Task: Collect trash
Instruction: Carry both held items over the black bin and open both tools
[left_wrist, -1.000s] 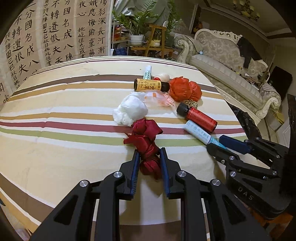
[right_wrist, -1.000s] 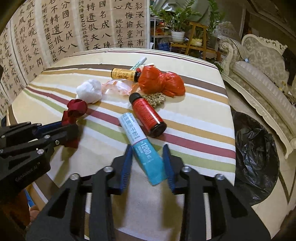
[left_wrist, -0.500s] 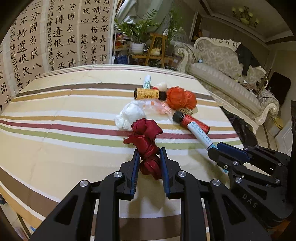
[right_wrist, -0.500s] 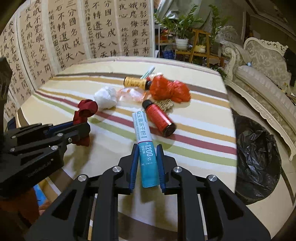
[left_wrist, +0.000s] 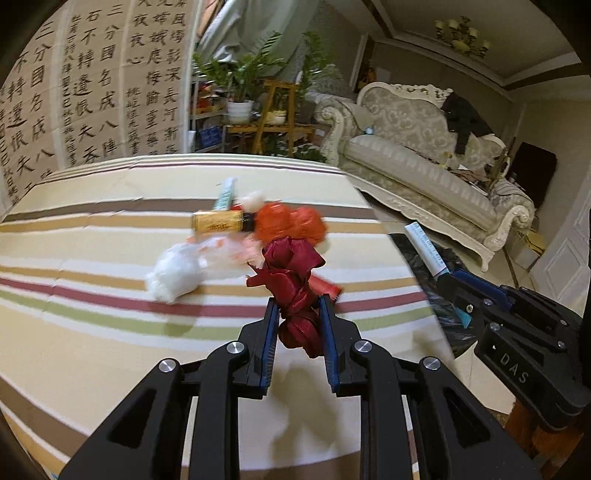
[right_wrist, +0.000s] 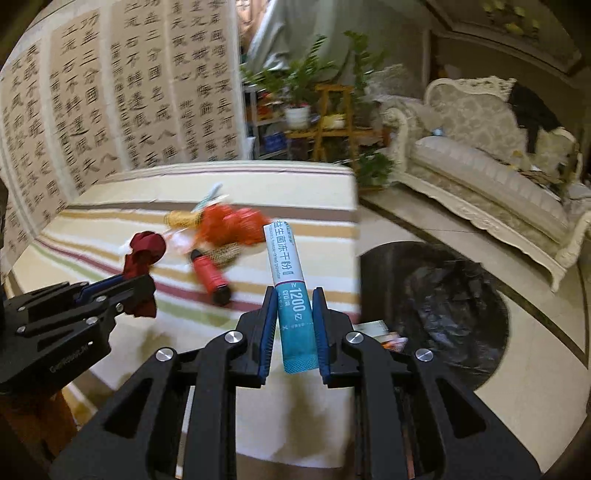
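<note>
My left gripper (left_wrist: 297, 314) is shut on a dark red ribbon bundle (left_wrist: 291, 273), lifted off the striped table (left_wrist: 92, 325). My right gripper (right_wrist: 293, 306) is shut on a teal and white sachet (right_wrist: 291, 280), held upright above the table's right edge. In the left wrist view the right gripper (left_wrist: 448, 275) shows at the right with the sachet (left_wrist: 424, 249) sticking up. In the right wrist view the left gripper (right_wrist: 138, 282) shows at the left with the ribbon (right_wrist: 142, 254). A black trash bag (right_wrist: 443, 306) lies open on the floor right of the table.
On the table lie a white wad (left_wrist: 173, 273), a yellow bottle (left_wrist: 218, 223), an orange-red bag (left_wrist: 291, 223), a red bottle (right_wrist: 210, 275), a gold mesh piece (right_wrist: 225, 254) and clear wrap. A cream sofa (left_wrist: 436, 177) stands at the right, plants (left_wrist: 251, 81) and a calligraphy screen (left_wrist: 92, 92) behind.
The right gripper closed on the sachet and lifted it off the table toward the right. The left gripper rose with the ribbon bundle in it.
</note>
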